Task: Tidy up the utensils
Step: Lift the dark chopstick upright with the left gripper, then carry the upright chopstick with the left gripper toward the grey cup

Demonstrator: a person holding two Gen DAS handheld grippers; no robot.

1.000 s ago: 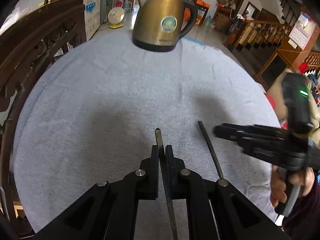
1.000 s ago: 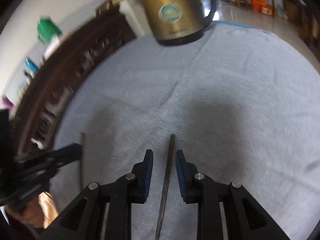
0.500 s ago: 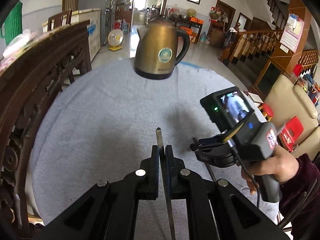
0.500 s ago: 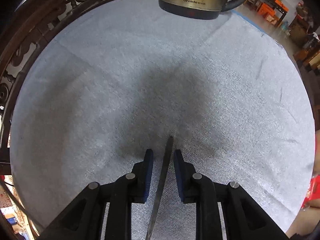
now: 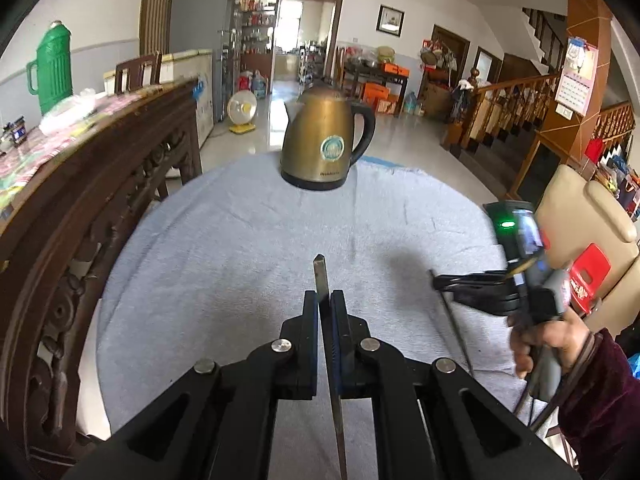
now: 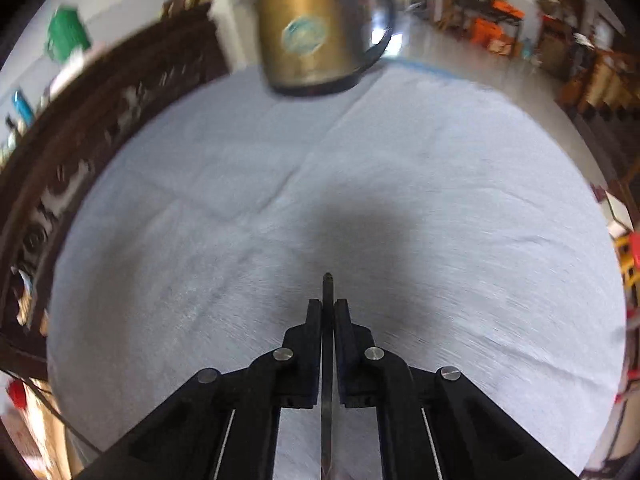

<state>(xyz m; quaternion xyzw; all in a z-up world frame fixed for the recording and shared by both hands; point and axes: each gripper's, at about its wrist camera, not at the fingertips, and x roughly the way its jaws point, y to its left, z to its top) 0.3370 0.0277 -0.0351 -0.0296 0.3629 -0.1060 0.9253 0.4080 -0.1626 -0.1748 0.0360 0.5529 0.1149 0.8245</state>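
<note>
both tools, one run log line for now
left tool: shut on chopstick | right tool: shut on second chopstick | kettle: upright

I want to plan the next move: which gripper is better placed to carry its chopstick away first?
Probably left. The left gripper is shut on the left chopstick, aimed at the kettle. The right gripper, shut on the right chopstick, sits low beside the towel's edge.

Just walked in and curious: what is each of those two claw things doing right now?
Left gripper: jaws closed on a thin metal chopstick.
Right gripper: jaws closed on a second chopstick.
</note>
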